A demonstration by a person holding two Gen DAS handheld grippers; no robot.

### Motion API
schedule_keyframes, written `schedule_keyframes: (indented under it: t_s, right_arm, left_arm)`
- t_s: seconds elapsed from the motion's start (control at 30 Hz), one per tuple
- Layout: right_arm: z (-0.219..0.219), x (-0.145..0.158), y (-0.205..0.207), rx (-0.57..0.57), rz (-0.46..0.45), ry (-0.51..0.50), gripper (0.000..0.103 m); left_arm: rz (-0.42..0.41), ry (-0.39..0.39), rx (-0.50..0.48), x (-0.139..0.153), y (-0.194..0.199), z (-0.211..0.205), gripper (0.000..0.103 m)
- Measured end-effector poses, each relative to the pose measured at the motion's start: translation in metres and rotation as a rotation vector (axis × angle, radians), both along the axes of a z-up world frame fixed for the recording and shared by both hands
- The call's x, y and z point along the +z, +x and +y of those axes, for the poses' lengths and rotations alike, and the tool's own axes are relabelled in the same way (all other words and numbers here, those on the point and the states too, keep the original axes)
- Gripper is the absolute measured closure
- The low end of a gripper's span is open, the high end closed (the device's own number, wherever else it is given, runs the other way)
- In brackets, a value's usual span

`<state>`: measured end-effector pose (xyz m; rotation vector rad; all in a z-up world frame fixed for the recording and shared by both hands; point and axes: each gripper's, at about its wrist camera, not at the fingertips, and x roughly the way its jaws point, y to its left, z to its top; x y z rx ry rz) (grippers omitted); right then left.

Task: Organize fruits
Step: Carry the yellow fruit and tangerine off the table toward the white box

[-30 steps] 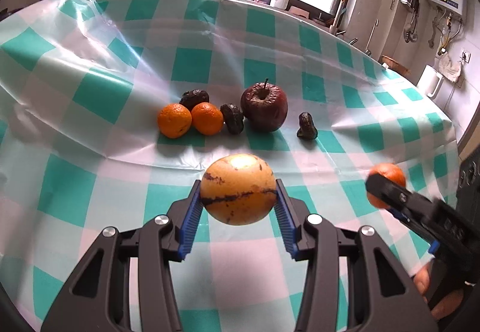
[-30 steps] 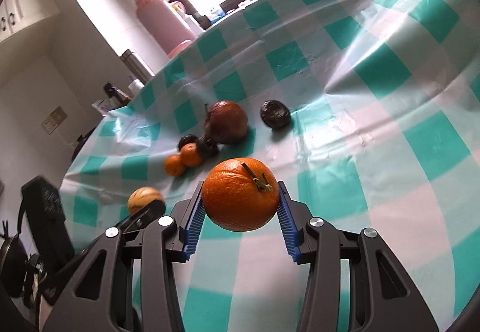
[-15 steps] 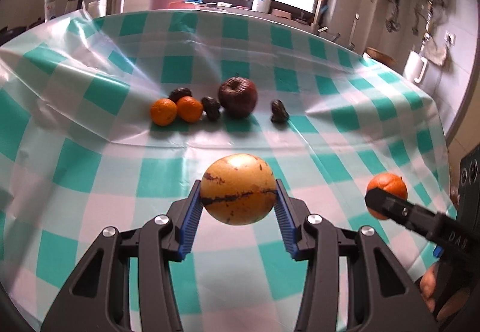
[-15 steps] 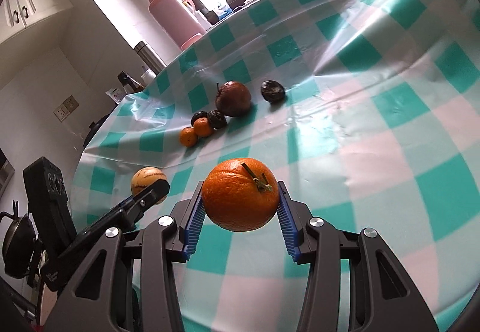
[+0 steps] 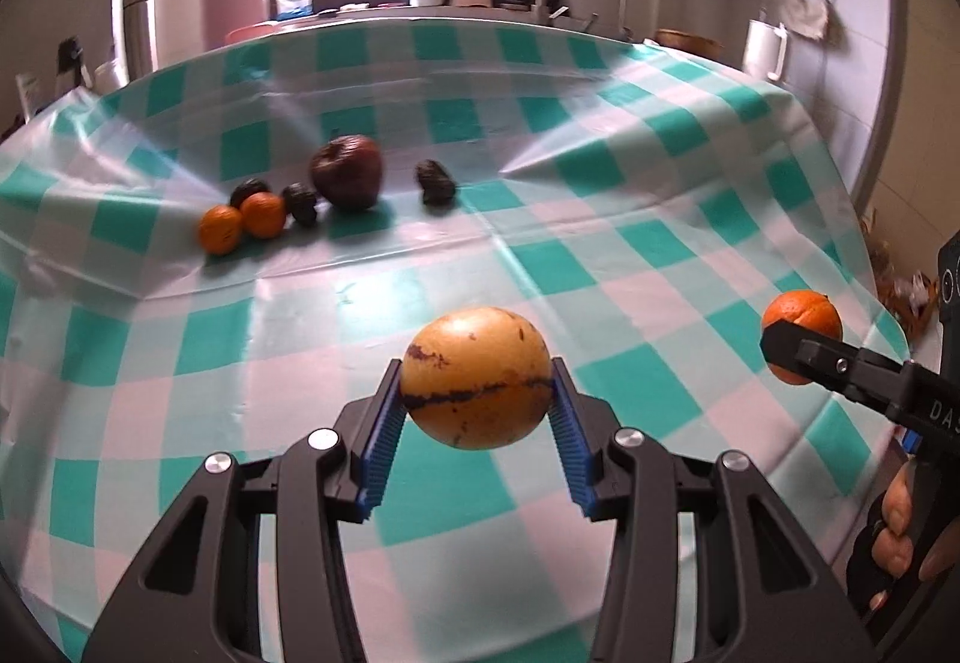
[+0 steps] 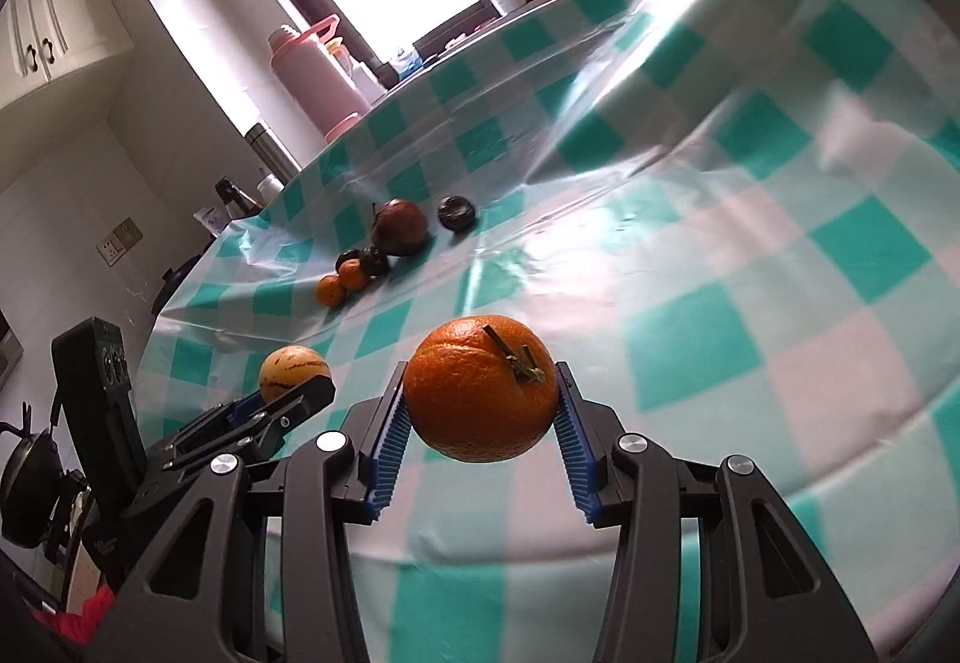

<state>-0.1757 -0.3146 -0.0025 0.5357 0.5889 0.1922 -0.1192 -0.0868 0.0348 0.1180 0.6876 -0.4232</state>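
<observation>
The left tool (image 5: 477,411) is pinched on a yellow fruit (image 5: 476,376) with brown marks, held by its two sides so it cannot roll out. The right tool (image 6: 480,414) is pinched on a big orange (image 6: 480,387) the same way, stem up. Both fruits are kept up off the checked surface (image 5: 600,267), likely so they can be carried. Far across it, two small oranges (image 5: 243,222), a dark red apple (image 5: 347,172) and some small dark fruits (image 5: 437,181) are lined up close together, perhaps as the sorted row.
</observation>
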Motion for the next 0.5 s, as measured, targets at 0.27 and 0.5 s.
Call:
schedule_keyframes:
  t_s: [0.27, 0.5]
  right_arm:
    - [-0.039, -0.011, -0.038, -0.054, -0.034, 0.025, 0.057]
    - [-0.069, -0.018, -0.072, -0.08, -0.07, 0.019, 0.057]
  left_arm:
    - [-0.01, 0.046, -0.08, -0.001, -0.02, -0.035, 0.056]
    - [-0.022, 0.073, -0.176, -0.004, -0.042, -0.068, 0.056]
